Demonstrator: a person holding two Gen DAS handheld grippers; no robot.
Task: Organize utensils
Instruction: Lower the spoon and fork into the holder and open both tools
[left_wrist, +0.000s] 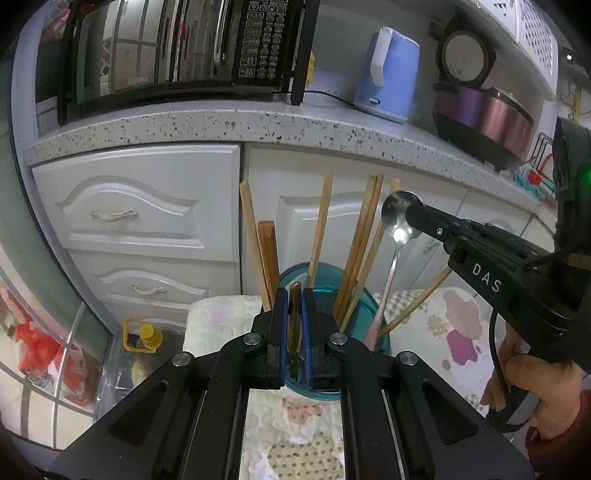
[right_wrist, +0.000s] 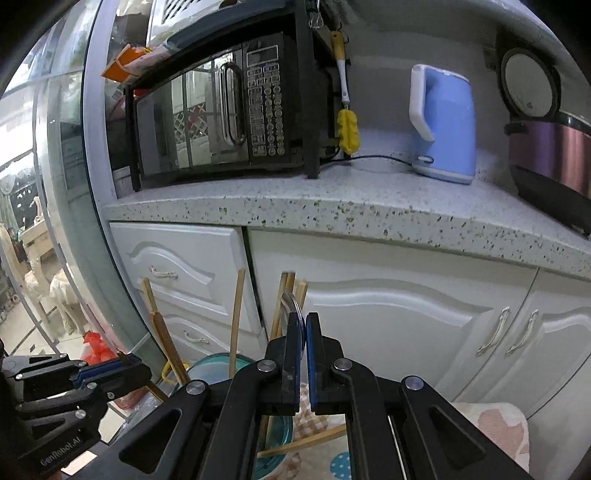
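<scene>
Left tongs (left_wrist: 294, 314) pinch 1 chopstick (left_wrist: 294, 317); right tongs (right_wrist: 305, 332) pinch spoon (left_wrist: 400, 218).

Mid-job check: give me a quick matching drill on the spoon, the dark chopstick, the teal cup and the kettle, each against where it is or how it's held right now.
Things:
1. metal spoon
2. dark chopstick
3. teal cup
4. blue kettle

States:
A. on the speckled counter
B. bowl end pinched by the right gripper
C. on the patterned cloth, holding upright utensils
D. clamped between the left gripper fingers

Pairs: 1-B, 2-D, 3-C, 4-A
</scene>
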